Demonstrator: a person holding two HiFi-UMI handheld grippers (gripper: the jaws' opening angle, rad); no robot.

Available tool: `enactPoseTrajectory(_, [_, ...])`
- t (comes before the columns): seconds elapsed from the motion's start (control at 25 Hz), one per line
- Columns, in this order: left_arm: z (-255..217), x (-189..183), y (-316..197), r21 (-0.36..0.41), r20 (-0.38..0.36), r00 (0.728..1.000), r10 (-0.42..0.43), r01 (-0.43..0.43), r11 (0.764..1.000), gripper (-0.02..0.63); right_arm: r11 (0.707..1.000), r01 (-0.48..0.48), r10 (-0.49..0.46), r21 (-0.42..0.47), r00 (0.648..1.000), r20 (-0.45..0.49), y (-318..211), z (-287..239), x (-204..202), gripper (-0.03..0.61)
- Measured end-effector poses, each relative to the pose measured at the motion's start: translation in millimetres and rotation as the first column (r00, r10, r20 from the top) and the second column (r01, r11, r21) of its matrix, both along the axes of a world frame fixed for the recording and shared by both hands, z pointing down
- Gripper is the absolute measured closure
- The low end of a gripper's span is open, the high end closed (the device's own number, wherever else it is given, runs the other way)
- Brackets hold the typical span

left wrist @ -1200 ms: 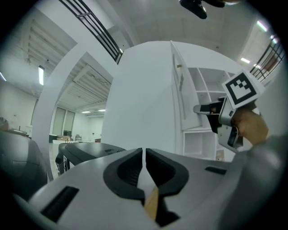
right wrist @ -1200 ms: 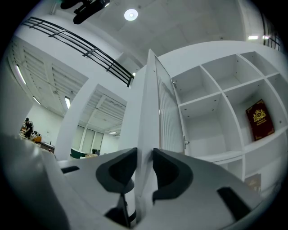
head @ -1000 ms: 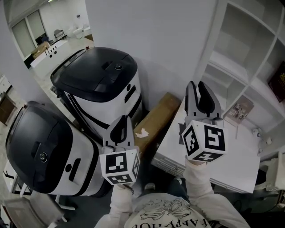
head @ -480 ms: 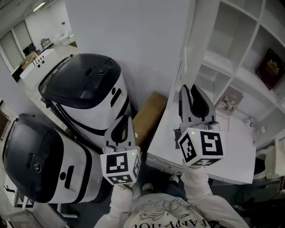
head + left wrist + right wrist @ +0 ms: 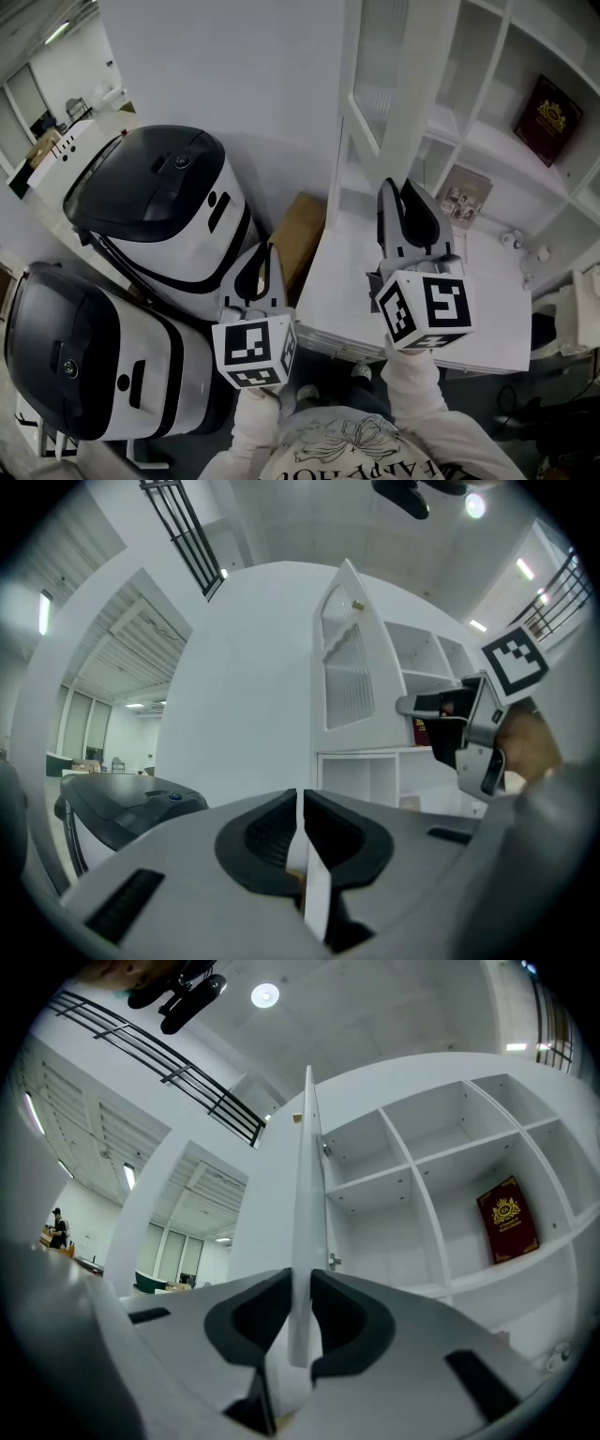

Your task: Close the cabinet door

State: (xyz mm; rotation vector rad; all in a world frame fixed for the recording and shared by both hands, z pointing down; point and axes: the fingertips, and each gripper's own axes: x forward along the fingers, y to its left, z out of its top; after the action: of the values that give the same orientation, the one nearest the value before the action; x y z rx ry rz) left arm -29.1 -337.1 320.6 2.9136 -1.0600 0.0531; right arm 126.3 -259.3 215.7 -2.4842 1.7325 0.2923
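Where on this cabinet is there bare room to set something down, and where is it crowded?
Free: the white counter between the right claw, clamped on the cabinet door, and the small items at its far right; also the shelf bay left of the red book. Crowded: the left side, two black-lidded machines and a cardboard box.

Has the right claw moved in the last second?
Yes. In the head view the right claw sits farther right of the white table's left edge, toward the cabinet shelves, clamped on the cabinet door.
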Motion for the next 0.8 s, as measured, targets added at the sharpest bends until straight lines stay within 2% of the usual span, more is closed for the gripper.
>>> enactPoseTrajectory(0.8, [-5.7, 120.9, 31.3, 0.017, 0.003, 0.997, 0.081, -0.081, 0.997, 0.589, 0.999, 0.012, -0.013, 0.034, 1.000, 0.022, 38.8, 3.1, 114.7, 0.508])
